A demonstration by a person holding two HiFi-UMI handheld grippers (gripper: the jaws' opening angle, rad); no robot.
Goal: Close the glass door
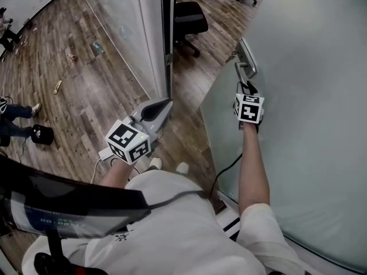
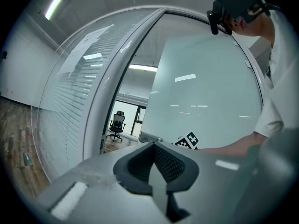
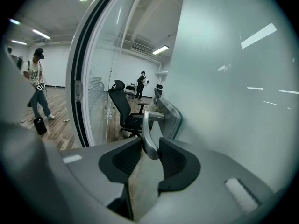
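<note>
The left claw [image 2: 155, 149] is pressed shut on nothing. The right claw [image 3: 150, 149] clamps the one lever handle [image 3: 147, 127]. I judge that its smooth, rounded metal could slide from the pads under a skewed pull. The single glass door [image 1: 312, 90] stands ajar, a gap before its frame [image 1: 167, 36]. Two office chairs [image 1: 189, 17] stand beyond.
</note>
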